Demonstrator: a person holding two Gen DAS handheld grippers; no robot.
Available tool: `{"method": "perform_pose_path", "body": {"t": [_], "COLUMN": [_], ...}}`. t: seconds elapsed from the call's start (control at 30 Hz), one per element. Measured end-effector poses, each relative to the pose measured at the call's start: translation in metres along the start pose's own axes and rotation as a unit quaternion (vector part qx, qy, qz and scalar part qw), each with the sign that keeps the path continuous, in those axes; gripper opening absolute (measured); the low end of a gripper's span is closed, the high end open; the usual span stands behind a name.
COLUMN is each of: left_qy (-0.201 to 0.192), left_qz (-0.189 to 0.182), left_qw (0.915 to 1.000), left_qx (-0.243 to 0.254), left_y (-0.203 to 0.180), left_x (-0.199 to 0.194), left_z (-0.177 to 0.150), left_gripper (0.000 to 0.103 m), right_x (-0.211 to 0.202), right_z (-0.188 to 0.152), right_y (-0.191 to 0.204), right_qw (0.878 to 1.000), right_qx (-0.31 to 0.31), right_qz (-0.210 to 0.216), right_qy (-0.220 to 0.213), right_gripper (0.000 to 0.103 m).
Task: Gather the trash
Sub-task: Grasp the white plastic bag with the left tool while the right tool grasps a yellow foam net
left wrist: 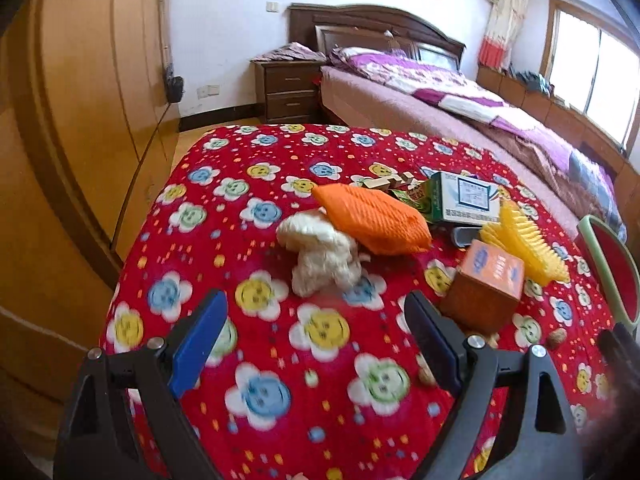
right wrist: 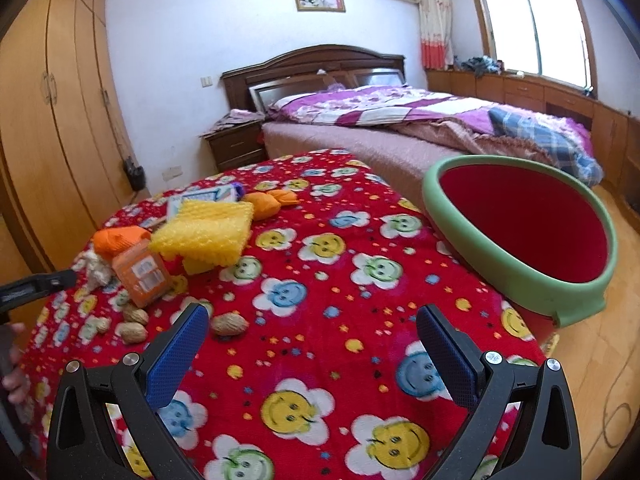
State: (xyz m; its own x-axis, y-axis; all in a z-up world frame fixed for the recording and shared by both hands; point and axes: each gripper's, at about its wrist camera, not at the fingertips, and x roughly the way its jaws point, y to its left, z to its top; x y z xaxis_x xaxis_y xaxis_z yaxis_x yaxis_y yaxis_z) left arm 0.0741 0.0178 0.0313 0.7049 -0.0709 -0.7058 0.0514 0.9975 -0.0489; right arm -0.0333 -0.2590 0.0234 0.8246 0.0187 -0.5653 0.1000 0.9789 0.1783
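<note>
Trash lies on a table under a red flowered cloth (left wrist: 280, 332). A crumpled white tissue (left wrist: 320, 252) sits just ahead of my left gripper (left wrist: 316, 312), which is open and empty. Beyond it are an orange foam net (left wrist: 372, 216), a green and white carton (left wrist: 460, 200), a yellow foam net (left wrist: 520, 240) and a small orange box (left wrist: 488, 280). My right gripper (right wrist: 312, 320) is open and empty over the cloth (right wrist: 320, 360). Peanut shells (right wrist: 228, 324) lie by its left finger. A red bin with a green rim (right wrist: 500, 264) stands at the right.
A wooden wardrobe (left wrist: 60, 120) runs along the left. A bed with purple bedding (right wrist: 400, 112) and a dark nightstand (left wrist: 292, 88) stand behind the table. The bin's rim (left wrist: 600, 264) shows at the table's right edge. Part of a hand (right wrist: 12, 372) shows at the left.
</note>
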Motion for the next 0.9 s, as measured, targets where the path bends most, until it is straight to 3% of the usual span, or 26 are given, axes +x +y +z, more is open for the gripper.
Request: {"method": "perform_pose_path", "body": {"t": [0.27, 0.4, 0.5, 0.57, 0.73, 0.83, 0.9], "left_qy": [0.029, 0.036, 0.036, 0.042, 0.064, 0.060, 0.061], "left_qz": [-0.002, -0.004, -0.029, -0.046, -0.064, -0.077, -0.089], "left_qw": [0.9995, 0.9993, 0.9989, 0.9979, 0.9958, 0.9952, 0.9940], "left_qx": [0.014, 0.009, -0.013, -0.019, -0.016, -0.010, -0.015], "left_y": [0.001, 0.003, 0.008, 0.010, 0.011, 0.011, 0.014], "left_x": [0.043, 0.058, 0.063, 0.066, 0.079, 0.080, 0.080], "left_z": [0.021, 0.027, 0.031, 0.032, 0.031, 0.033, 0.033], "left_gripper": [0.090, 0.085, 0.083, 0.072, 0.060, 0.051, 0.040], "right_x": [0.009, 0.025, 0.043, 0.053, 0.073, 0.084, 0.090], "right_z": [0.024, 0.035, 0.043, 0.047, 0.055, 0.056, 0.056], "right_y": [0.014, 0.025, 0.034, 0.038, 0.052, 0.059, 0.063], "right_qw": [1.000, 0.999, 0.998, 0.998, 0.997, 0.995, 0.994], "right_qx": [-0.008, -0.025, -0.030, -0.028, -0.029, -0.031, -0.031], "right_qz": [0.021, 0.025, 0.022, 0.021, 0.026, 0.048, 0.056], "right_qy": [0.002, 0.030, 0.051, 0.055, 0.070, 0.080, 0.089], "right_gripper": [0.103, 0.103, 0.103, 0.103, 0.103, 0.096, 0.075]}}
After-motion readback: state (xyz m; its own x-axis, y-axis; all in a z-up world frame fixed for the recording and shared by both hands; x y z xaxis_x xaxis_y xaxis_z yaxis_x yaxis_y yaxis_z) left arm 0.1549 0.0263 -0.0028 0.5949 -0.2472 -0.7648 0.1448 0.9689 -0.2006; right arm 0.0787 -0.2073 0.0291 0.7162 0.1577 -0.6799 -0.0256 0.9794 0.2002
